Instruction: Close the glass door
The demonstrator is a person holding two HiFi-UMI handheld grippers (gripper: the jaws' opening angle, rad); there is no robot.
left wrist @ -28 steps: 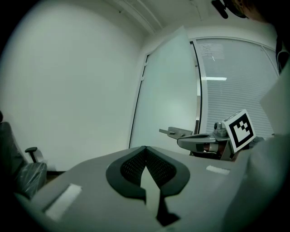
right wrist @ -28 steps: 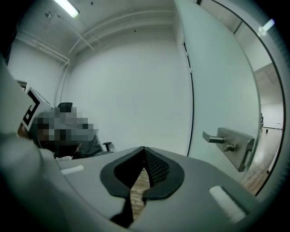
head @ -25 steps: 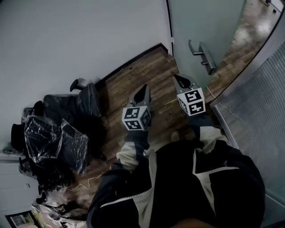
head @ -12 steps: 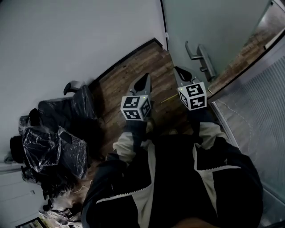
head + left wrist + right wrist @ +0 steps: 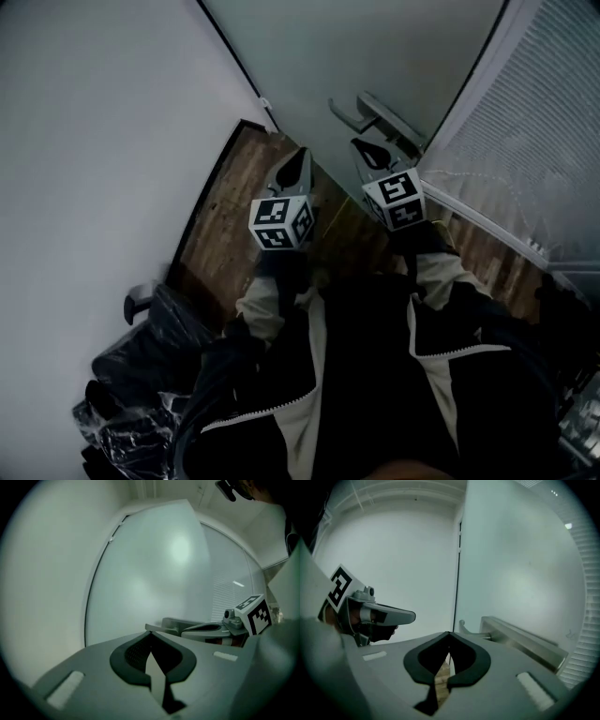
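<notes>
The left gripper (image 5: 150, 633) is closed, its tips meeting with nothing between them. The right gripper (image 5: 449, 633) is closed and empty too. The two are held side by side, the left one to the left of the right, and both point almost level.

The glass door (image 5: 375, 56) stands straight ahead of both grippers, frosted and pale. Its metal handle (image 5: 520, 641) sits just ahead and to the right of the right gripper's tips. It is near them, but I cannot tell whether they touch. From the left gripper, the handle lies ahead and to the right, past the right gripper's tips.

A white wall (image 5: 94, 141) runs to the left of the left gripper. Blinds (image 5: 544, 112) hang to the right of the right gripper. A wood floor (image 5: 225, 225) lies below both. Wrapped chairs (image 5: 141, 375) stand behind and to the left of the left gripper.
</notes>
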